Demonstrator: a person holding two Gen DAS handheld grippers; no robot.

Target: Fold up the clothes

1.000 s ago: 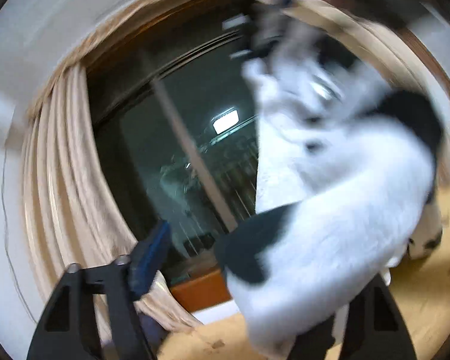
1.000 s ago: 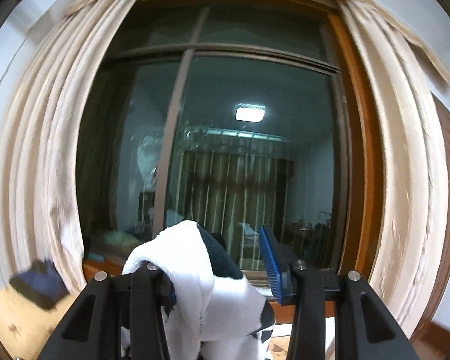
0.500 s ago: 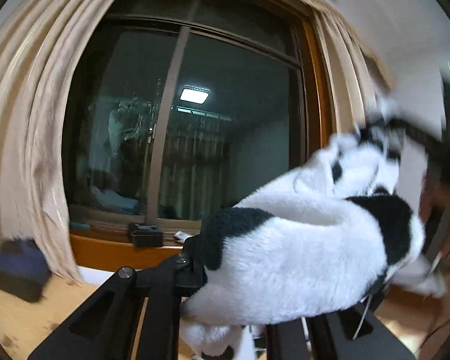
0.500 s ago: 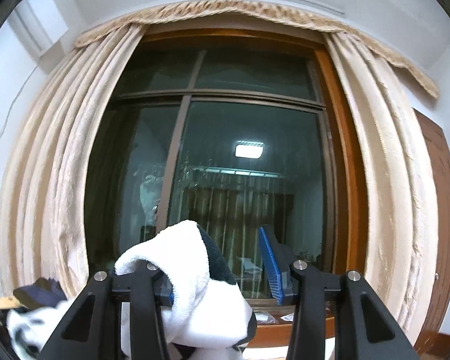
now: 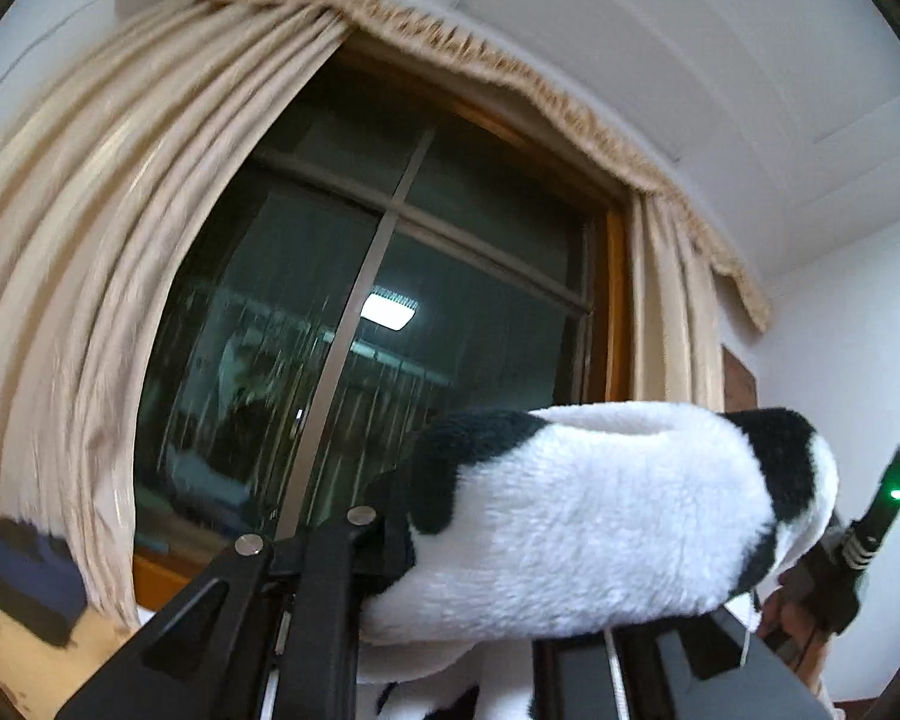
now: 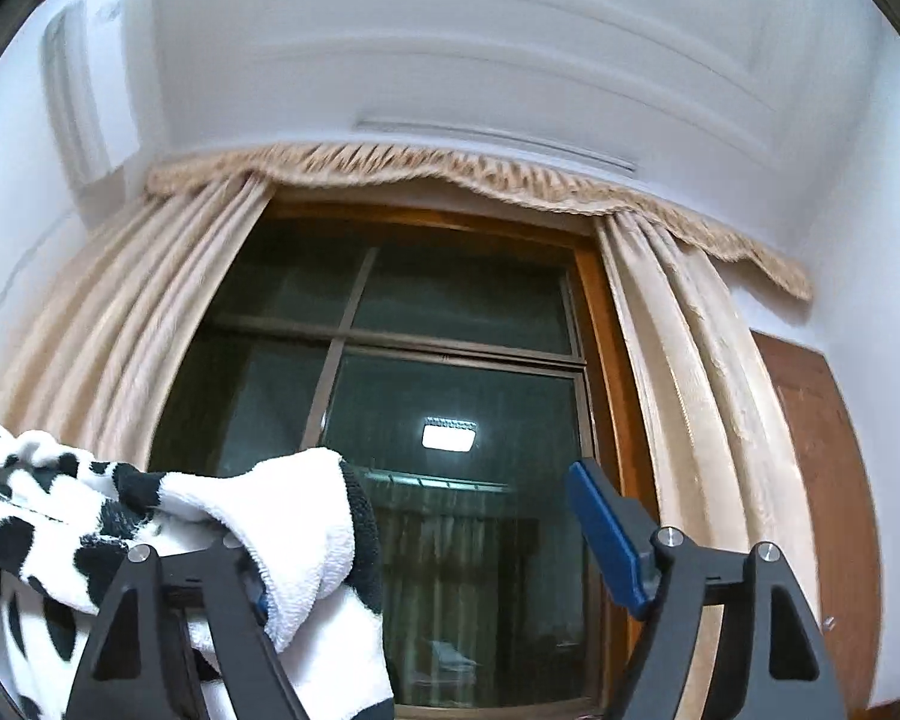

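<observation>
Left claw (image 5: 468, 564) is clamped on the fleece garment (image 5: 582, 516), which bulges across its fingers. Right claw (image 6: 438, 546) has just been opening; the garment drapes over its left finger (image 6: 234, 612) only.

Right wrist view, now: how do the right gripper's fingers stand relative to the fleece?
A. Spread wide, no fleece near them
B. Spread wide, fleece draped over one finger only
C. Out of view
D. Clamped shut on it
B: the right gripper shows a wide gap, its blue pad bare, with the fleece hanging over the other finger only.
</observation>
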